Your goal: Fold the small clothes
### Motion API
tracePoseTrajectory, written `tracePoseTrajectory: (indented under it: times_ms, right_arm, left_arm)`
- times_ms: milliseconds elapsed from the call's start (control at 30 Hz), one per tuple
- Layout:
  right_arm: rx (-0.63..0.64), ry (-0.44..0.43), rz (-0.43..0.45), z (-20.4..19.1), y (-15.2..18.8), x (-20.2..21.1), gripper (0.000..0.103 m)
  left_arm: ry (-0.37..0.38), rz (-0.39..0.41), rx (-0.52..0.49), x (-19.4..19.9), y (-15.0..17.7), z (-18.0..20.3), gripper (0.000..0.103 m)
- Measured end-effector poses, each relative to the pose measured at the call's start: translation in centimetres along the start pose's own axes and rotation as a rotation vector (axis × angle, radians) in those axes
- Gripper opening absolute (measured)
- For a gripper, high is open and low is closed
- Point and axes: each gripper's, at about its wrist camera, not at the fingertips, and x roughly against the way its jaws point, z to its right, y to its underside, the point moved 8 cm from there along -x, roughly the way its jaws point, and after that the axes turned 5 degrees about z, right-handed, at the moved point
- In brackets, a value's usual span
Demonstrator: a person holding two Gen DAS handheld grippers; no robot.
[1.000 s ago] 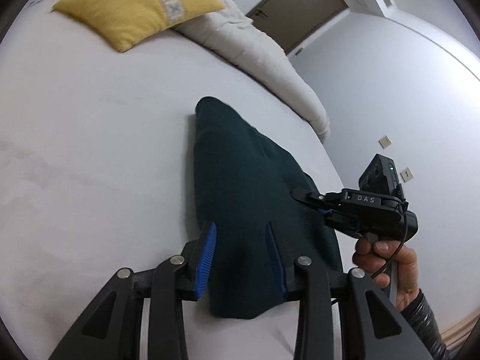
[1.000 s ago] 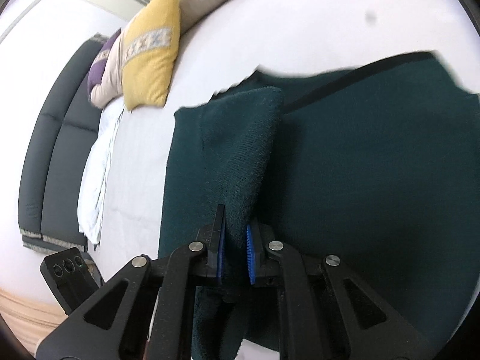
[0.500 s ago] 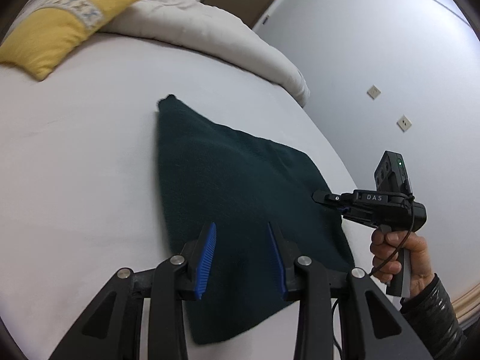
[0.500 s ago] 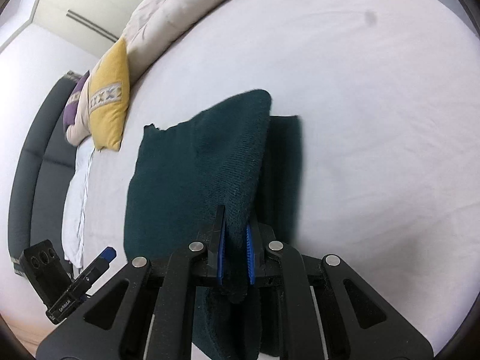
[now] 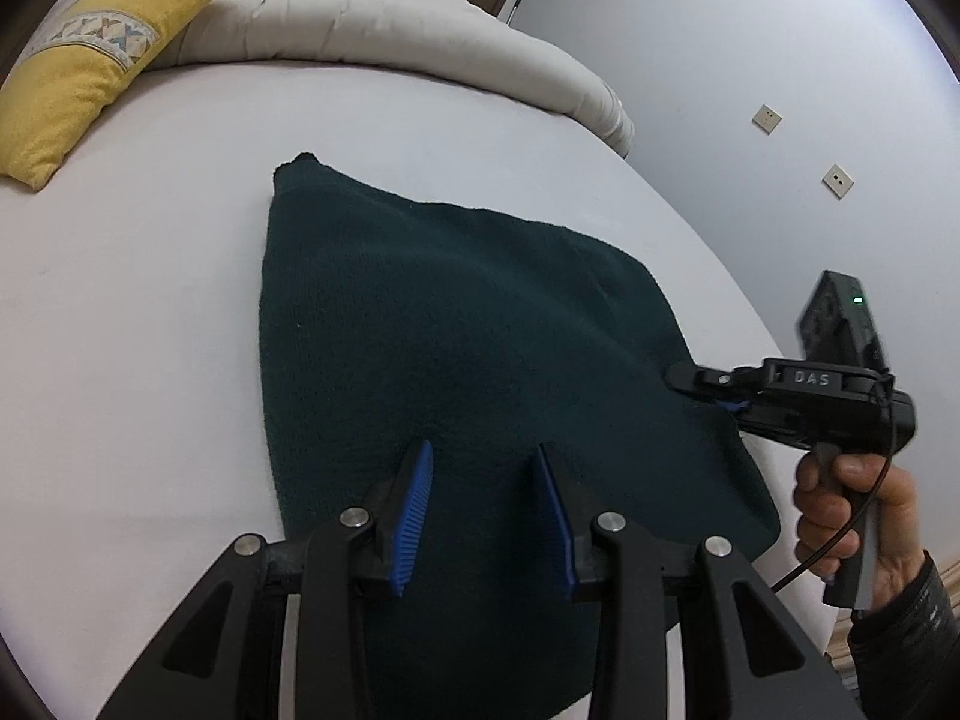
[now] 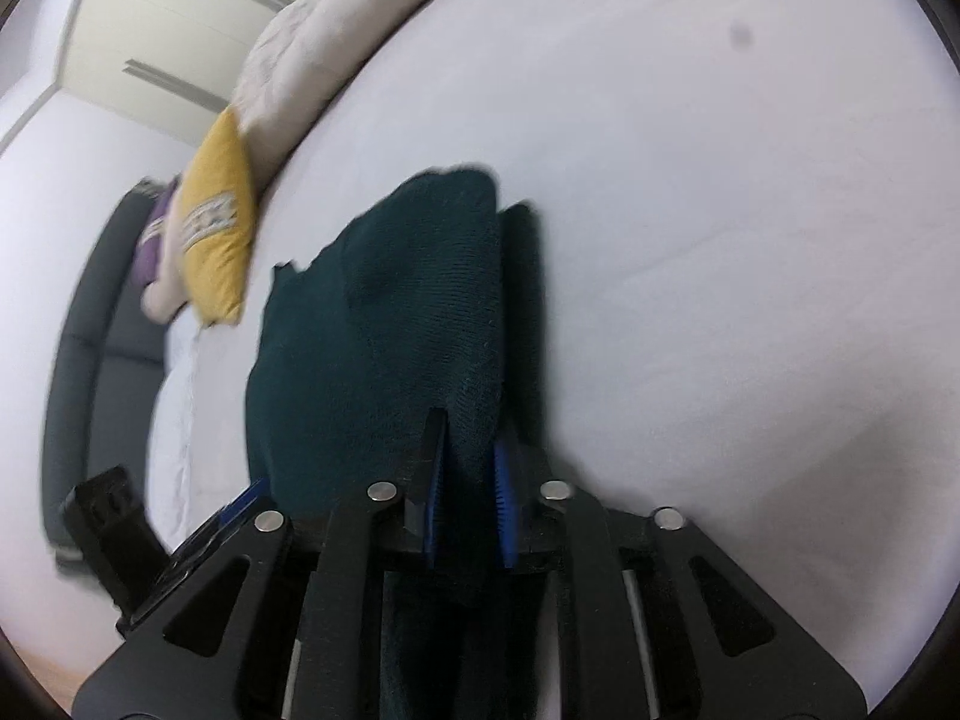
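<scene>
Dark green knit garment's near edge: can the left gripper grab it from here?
Probably yes. The left gripper is open right over the dark green knit garment, nothing between. The right gripper pinches the other side.

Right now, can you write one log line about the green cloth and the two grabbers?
step: folding | dark green cloth: on white bed | right gripper: jaws pinching cloth edge | left gripper: jaws open above cloth
</scene>
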Motion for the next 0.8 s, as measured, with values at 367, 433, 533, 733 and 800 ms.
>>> tracePoseTrajectory:
  times_ms: [367, 433, 533, 733, 800]
  right_arm:
    - [0.166, -0.064, -0.070, -3.5, 7.7, 0.7, 0.018]
    - [0.084, -0.164, -0.049, -1.4, 8.0, 0.9, 0.002]
    - [0.015, -0.164, -0.032, 1.4, 8.1, 2.3, 0.000]
    - [0.083, -0.148, 0.050, -2.5, 5.4, 6.7, 0.008]
    - [0.107, -0.228, 0.069, -5.3, 3.9, 7.1, 0.015]
  left_arm:
    - [-0.159, -0.024, -0.054, -1.6, -2.9, -1.6, 0.042]
    - [-0.175, -0.036, -0.104, -2.3, -2.4, -1.8, 0.043]
    - [-0.198, -0.037, -0.142, -2.4, -2.2, -1.4, 0.043]
    - [-0.207, -0.038, -0.153, -2.6, -2.1, -1.3, 0.044]
    - [-0.216, -0.041, -0.164, -2.6, -2.1, -1.2, 0.044]
